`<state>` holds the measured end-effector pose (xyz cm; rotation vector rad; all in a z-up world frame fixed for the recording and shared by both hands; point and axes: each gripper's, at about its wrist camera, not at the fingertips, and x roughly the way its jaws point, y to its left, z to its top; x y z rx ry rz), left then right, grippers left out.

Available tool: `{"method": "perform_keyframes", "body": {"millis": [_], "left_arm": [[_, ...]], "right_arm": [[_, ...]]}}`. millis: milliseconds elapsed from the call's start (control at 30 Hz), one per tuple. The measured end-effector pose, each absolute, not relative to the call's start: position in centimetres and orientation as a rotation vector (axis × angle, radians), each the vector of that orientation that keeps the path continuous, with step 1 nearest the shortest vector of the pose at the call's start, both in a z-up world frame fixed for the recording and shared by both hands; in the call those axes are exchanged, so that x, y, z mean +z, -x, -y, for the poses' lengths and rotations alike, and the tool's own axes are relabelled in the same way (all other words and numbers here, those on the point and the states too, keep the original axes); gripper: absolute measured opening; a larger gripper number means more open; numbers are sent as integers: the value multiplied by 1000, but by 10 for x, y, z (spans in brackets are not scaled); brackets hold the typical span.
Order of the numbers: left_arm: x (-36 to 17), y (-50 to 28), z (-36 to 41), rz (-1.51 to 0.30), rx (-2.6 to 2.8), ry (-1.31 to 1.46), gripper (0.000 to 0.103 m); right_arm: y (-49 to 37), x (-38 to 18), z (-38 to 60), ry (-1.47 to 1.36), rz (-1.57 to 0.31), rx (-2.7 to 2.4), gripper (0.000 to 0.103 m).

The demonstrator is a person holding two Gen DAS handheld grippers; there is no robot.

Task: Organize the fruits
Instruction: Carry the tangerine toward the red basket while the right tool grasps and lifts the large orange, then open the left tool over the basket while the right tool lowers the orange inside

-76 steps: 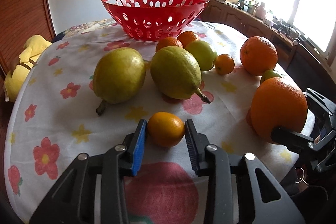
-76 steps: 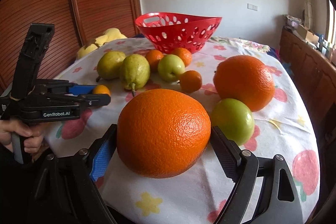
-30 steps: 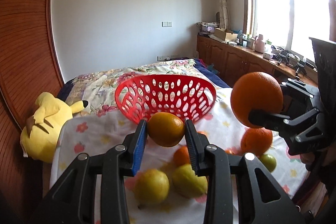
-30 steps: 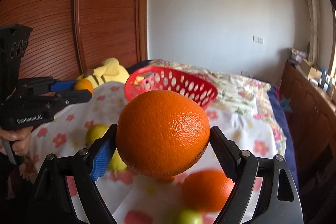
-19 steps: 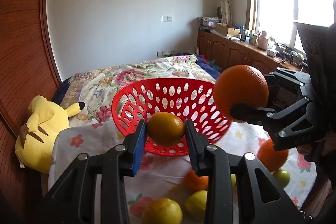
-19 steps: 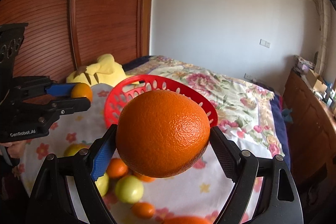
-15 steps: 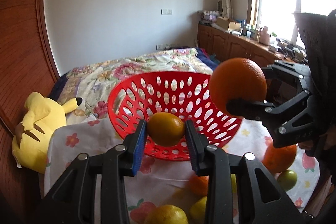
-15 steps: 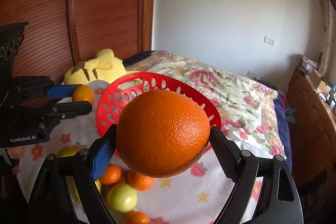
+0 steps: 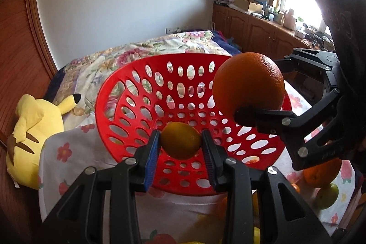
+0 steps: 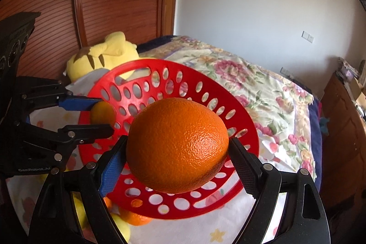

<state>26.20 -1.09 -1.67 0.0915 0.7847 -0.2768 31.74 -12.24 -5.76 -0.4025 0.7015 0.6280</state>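
Both fruits have been lifted off the flowery tablecloth [image 9: 68, 152] and carried up over the red basket [image 9: 128, 93]. A moment ago they sat on the table in front of the basket; now they hang above it.

The left gripper [image 9: 180, 147] is clenched tight on a small orange [image 9: 180, 143], one pad on each side. The small orange hangs over the near side of the basket, just inside its rim. It is not touching the basket yet.

The right gripper [image 10: 177, 164] is grasping a big orange [image 10: 177, 147], with its jaws spread wide around it. The big orange hangs over the middle of the basket, higher than the small one.

The basket looks empty inside. More oranges and green fruit [image 9: 328, 196] lie on the cloth in front of the basket, partly hidden behind it. A yellow plush toy [image 9: 32, 127] lies to the left of the basket.

So the carrying part looks done. I think the next job is to lower both fruits and let go. Dropped from up high, the round oranges could bounce or roll out.
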Motion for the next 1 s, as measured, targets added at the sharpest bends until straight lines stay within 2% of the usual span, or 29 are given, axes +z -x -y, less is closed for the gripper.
{"method": "perform_keyframes", "body": {"millis": [600,1000], "left_arm": [[3,-243,-26,-705,-257,-8,43],[-4,-228,-52,-685,-248,16,44]], "right_arm": [[-334,-80,100,470,-817,650,88],[-340,-89,86,523,-903,615,88]]}}
